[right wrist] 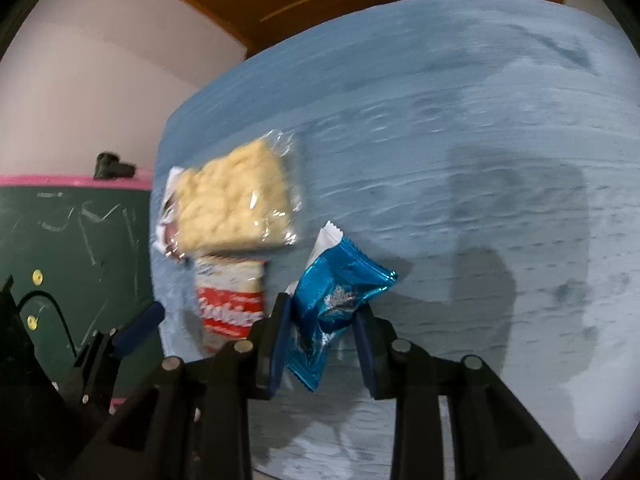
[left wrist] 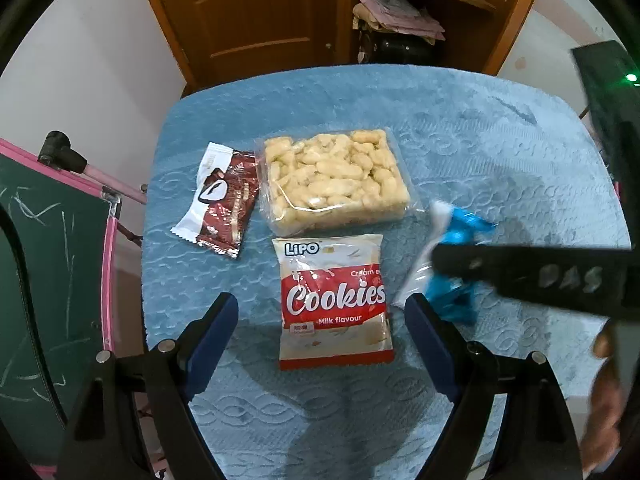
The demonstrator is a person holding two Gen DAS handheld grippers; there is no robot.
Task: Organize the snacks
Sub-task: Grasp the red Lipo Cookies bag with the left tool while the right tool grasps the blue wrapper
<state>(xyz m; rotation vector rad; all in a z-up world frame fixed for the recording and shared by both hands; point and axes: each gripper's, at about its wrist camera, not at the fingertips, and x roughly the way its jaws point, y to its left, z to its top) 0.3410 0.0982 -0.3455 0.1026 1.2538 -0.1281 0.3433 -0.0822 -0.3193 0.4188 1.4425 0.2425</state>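
Four snacks lie on the blue cloth. A red-and-white Cookies packet (left wrist: 334,300) sits between the wide-apart blue fingers of my open left gripper (left wrist: 320,304), which hovers over it without touching. Behind it lie a clear pack of pale puffed snacks (left wrist: 336,176) and a brown-and-white packet (left wrist: 224,200). To the right is a shiny blue packet (left wrist: 460,236), with a black finger (left wrist: 520,272) of the right gripper across it. In the right wrist view my right gripper (right wrist: 324,320) is shut on that blue packet (right wrist: 336,300), a pad pressing each side. The Cookies packet (right wrist: 230,300) is blurred there.
The blue patterned cloth (left wrist: 480,140) covers the table, whose left edge is close to the snacks. A green chalkboard with a pink frame (left wrist: 52,260) stands left of the table. A wooden cupboard (left wrist: 260,12) and a shelf of folded things (left wrist: 400,12) lie beyond. A hand (left wrist: 604,420) shows at right.
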